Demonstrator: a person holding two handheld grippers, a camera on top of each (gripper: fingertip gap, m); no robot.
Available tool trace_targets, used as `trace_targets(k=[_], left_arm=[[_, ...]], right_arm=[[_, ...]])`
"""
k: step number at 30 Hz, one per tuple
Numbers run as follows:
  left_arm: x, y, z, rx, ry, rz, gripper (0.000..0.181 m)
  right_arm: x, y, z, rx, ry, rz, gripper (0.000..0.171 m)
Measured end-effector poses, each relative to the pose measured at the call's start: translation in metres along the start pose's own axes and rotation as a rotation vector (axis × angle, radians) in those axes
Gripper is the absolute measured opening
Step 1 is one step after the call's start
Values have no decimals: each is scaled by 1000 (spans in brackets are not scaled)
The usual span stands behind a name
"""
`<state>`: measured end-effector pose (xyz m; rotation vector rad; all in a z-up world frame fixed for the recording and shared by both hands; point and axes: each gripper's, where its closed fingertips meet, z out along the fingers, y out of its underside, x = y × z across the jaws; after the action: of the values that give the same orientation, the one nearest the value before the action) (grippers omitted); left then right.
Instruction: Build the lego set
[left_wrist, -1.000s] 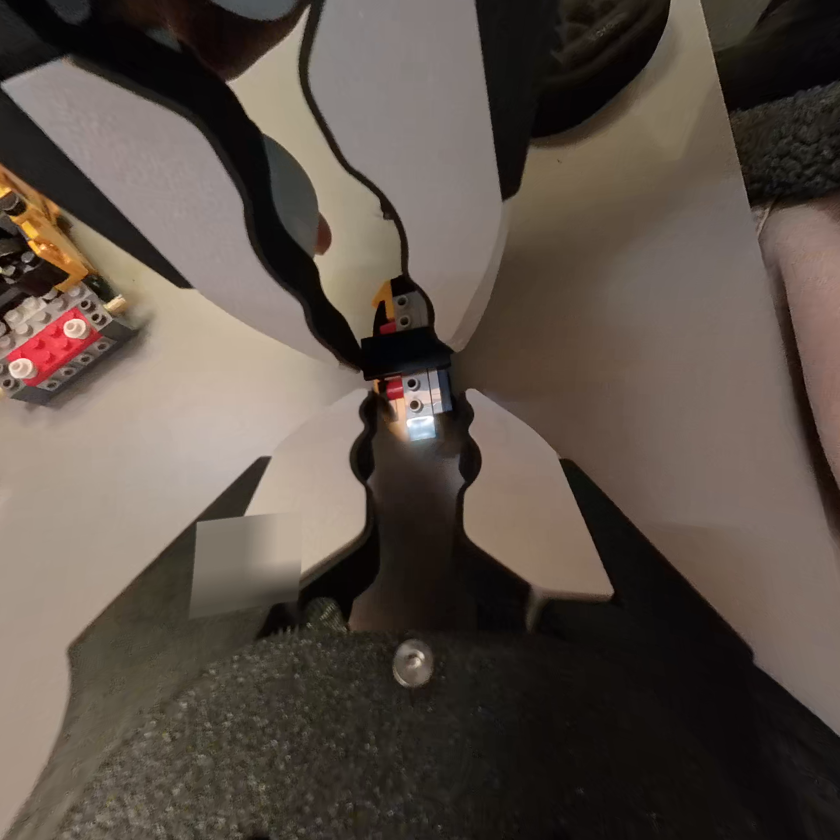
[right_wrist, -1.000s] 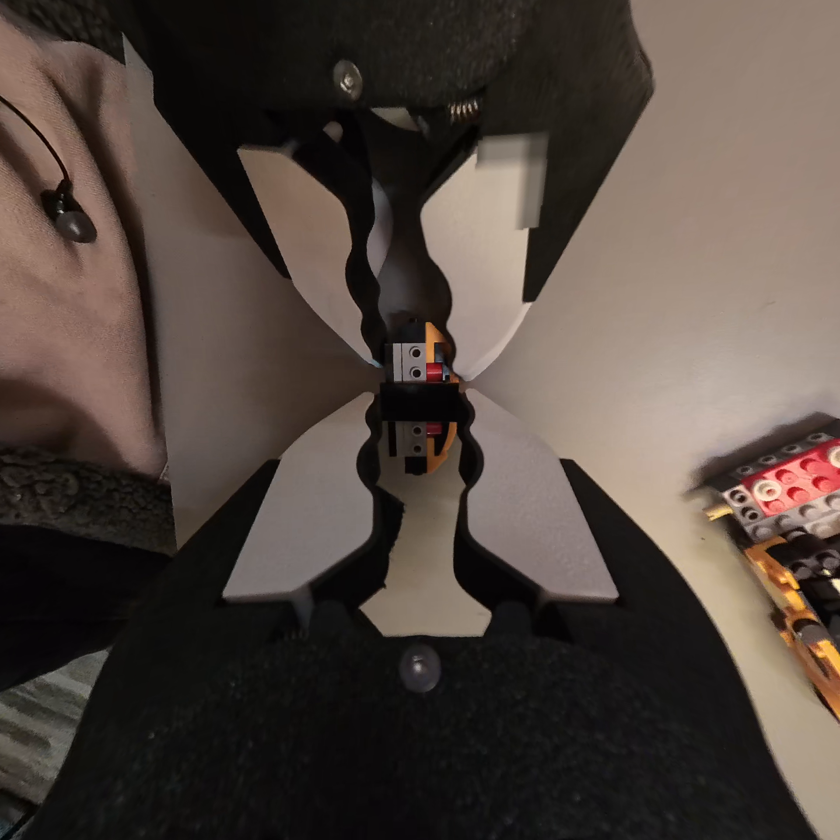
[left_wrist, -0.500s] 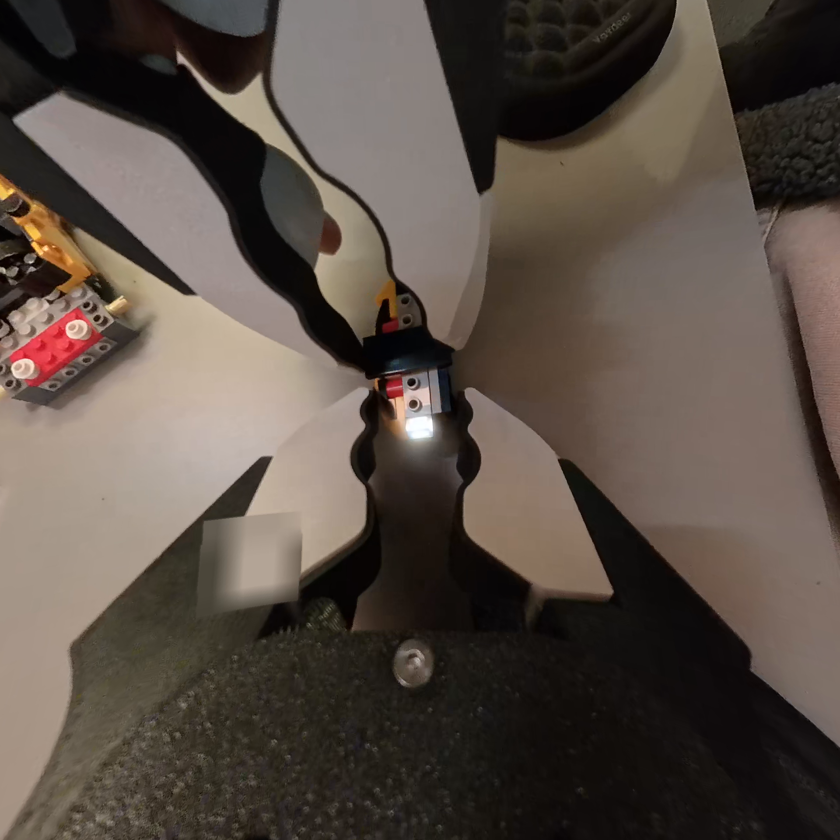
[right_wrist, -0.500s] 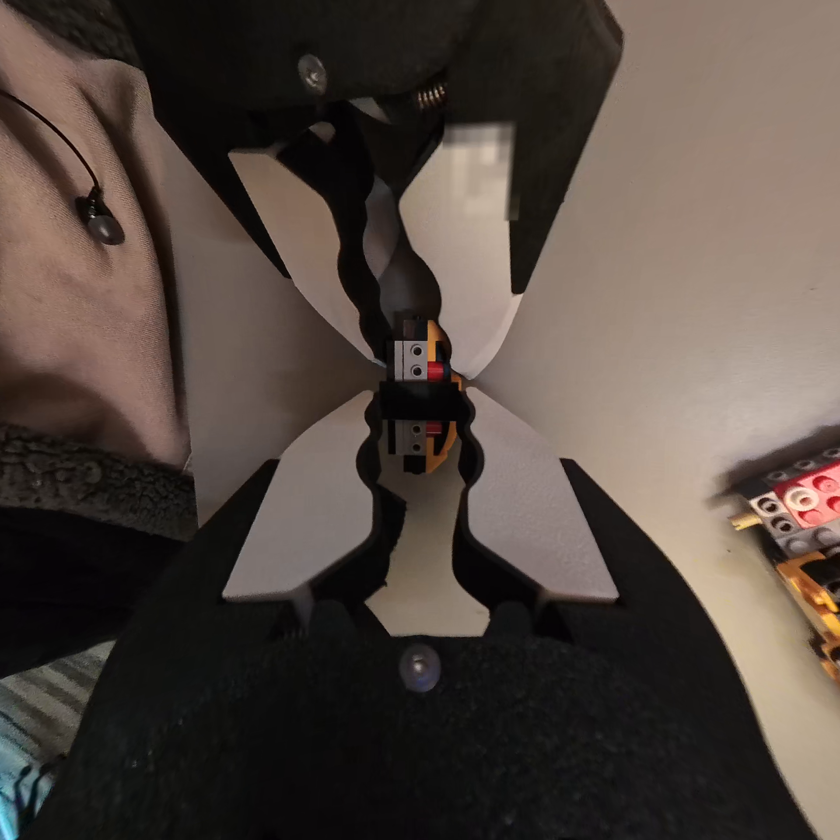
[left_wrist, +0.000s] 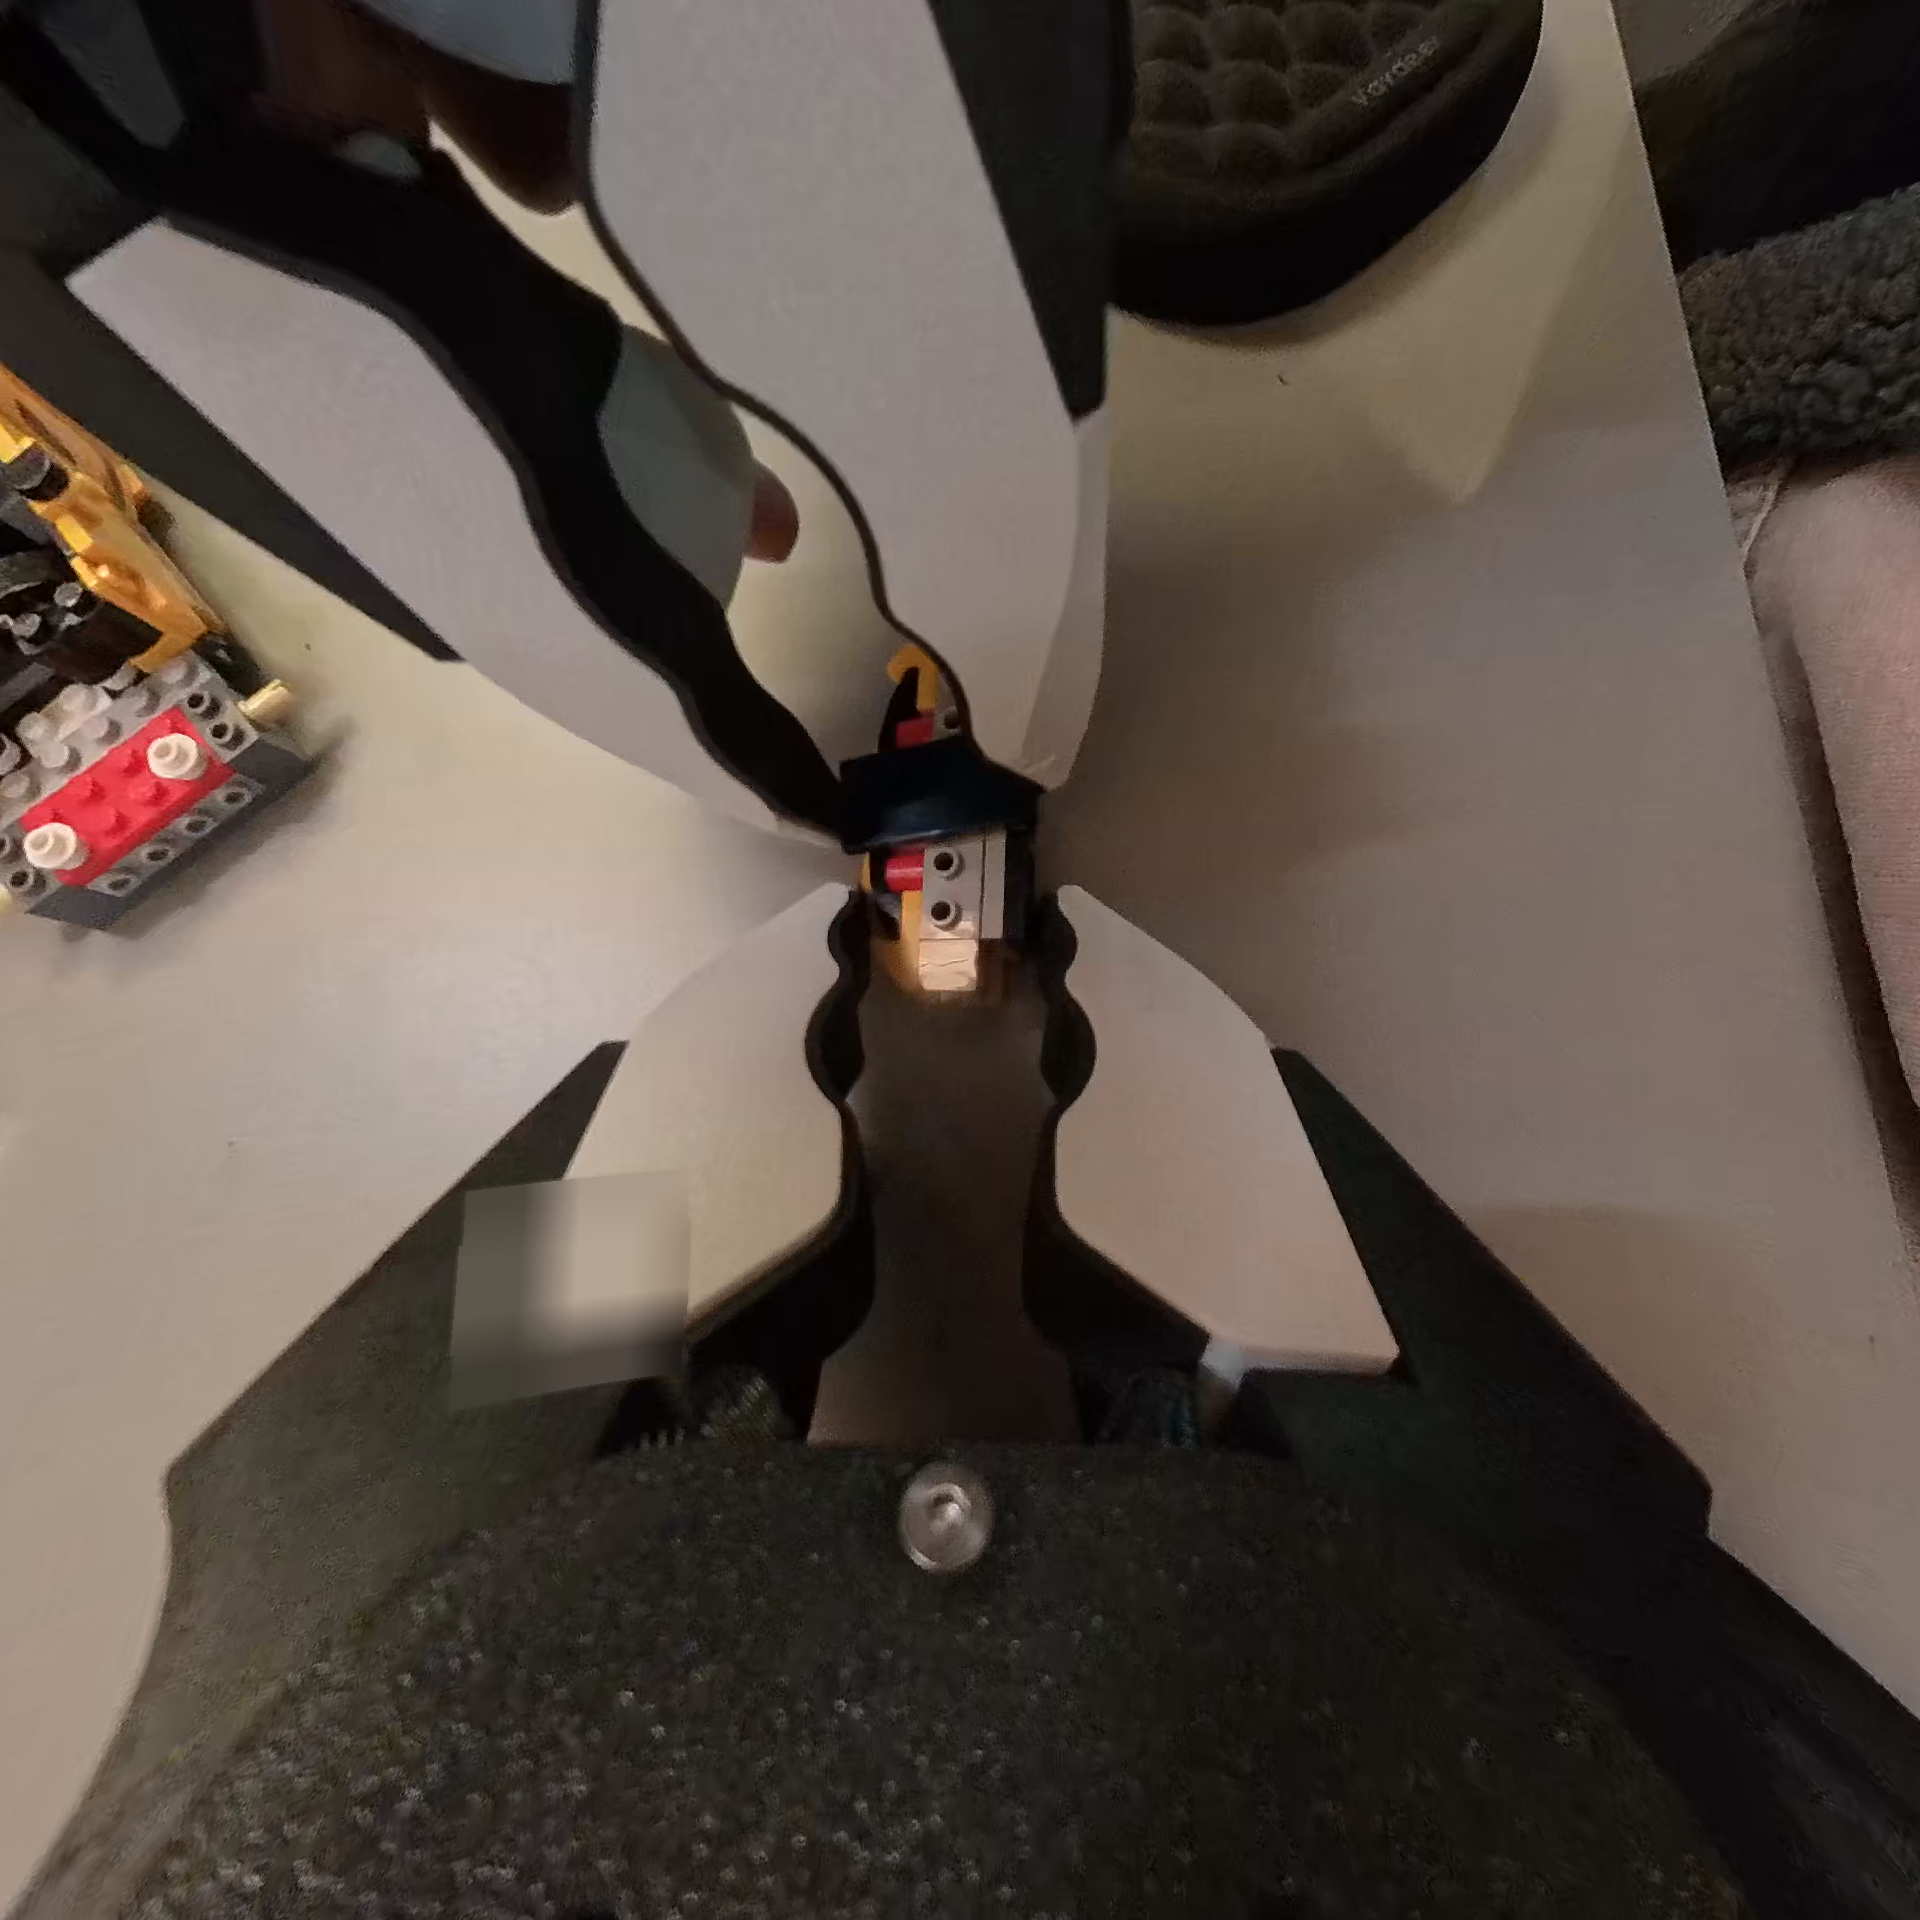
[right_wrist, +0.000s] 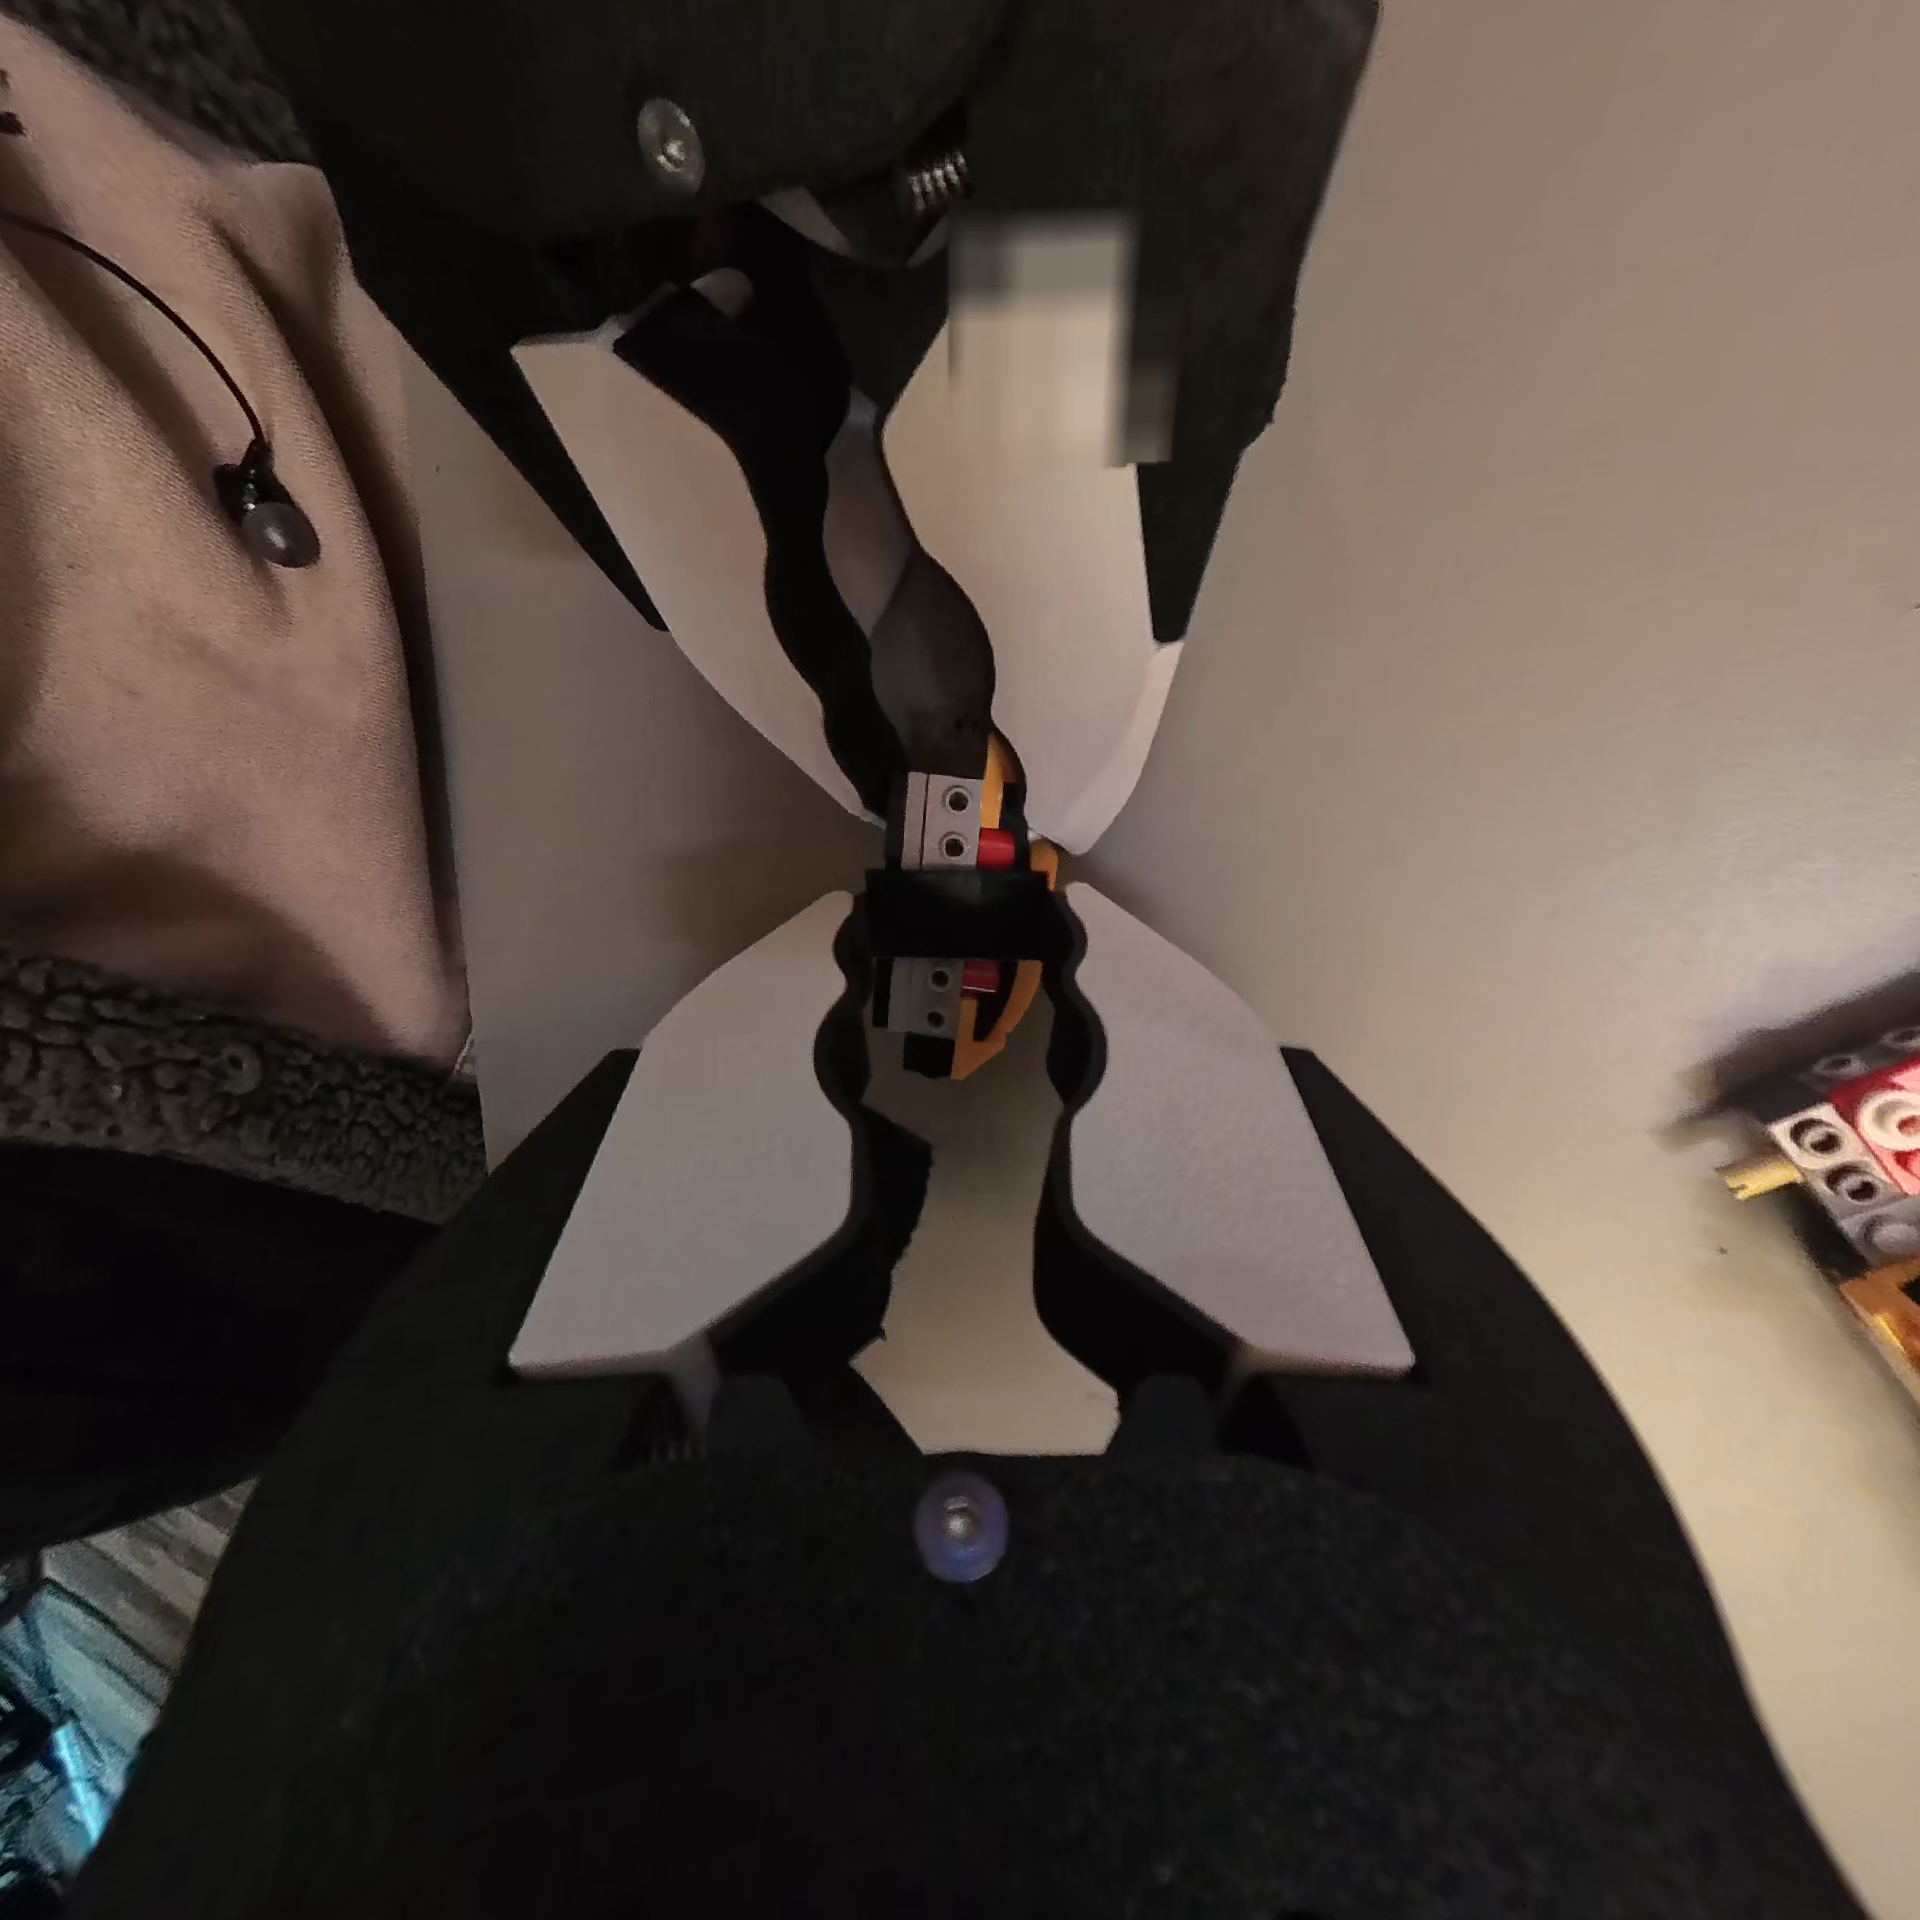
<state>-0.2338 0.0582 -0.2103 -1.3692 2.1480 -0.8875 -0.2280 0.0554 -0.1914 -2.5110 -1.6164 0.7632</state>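
A dark quilted slipper (left_wrist: 1299, 135) sat at the far edge of the pale worktop (left_wrist: 1403, 727) in the left wrist view. Beside the worktop's edge lay dark fleecy fabric (left_wrist: 1808, 312) over a beige garment (left_wrist: 1849, 727). In the right wrist view the beige garment (right_wrist: 187, 727) carried a thin black cord ending in an earbud (right_wrist: 272, 525), with the fleecy fabric (right_wrist: 208, 1049) below it.

text: we saw small embossed lettering | on: dark slipper (left_wrist: 1299, 135), left wrist view | wording withheld
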Motion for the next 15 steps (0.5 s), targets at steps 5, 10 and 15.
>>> trace_targets(k=[5, 10, 15], left_arm=[[0, 0, 0, 0, -5, 0, 32], [0, 0, 1, 0, -5, 0, 32], [0, 0, 1, -1, -8, -1, 32]], right_arm=[[2, 1, -1, 12, 30, 26, 32], [2, 1, 0, 16, 37, 41, 32], [2, 1, 0, 25, 72, 42, 32]])
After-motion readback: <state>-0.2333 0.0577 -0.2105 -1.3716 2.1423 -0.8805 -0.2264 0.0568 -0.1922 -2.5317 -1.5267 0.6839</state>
